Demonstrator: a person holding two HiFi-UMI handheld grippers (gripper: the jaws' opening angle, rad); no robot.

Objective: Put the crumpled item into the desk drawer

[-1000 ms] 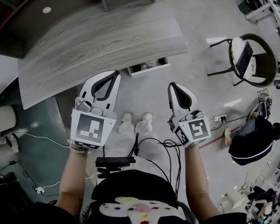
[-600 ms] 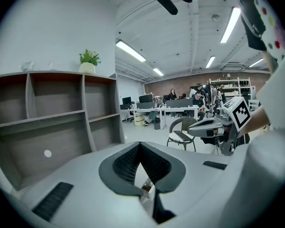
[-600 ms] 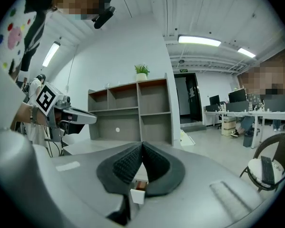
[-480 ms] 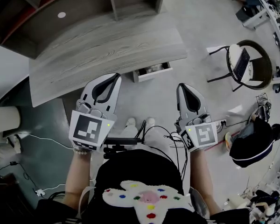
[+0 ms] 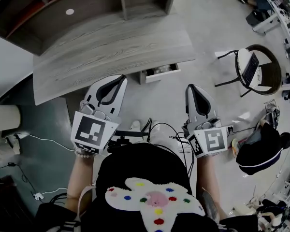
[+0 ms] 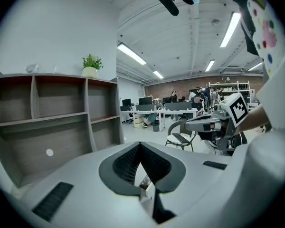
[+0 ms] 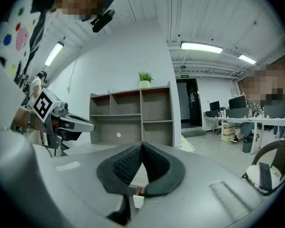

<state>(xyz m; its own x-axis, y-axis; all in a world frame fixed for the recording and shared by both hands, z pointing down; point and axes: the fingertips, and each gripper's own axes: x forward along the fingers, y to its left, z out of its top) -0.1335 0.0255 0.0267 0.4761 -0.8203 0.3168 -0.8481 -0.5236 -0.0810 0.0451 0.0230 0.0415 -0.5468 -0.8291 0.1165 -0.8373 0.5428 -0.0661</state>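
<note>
Both the left tongs [image 5: 120, 78] and the right tongs [image 5: 192, 87] are pressed together and empty. The open drawer [image 5: 160, 75] under the counter [image 5: 111, 47] lies ahead, between them. Something pale lies inside; whether it is the crumpled item cannot be told.

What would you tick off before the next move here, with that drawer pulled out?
1. Desk drawer open: ok, it is pulled out below the front edge of the desk.
2. Left hand-held gripper empty: ok, jaws together on nothing.
3. Right hand-held gripper empty: ok, jaws together on nothing.
4. Crumpled item inside the drawer: cannot tell; pale contents show, too small to name.
5. Way to the drawer free: ok, both grippers hang apart from it, and the chair stands well off to the right.
</note>
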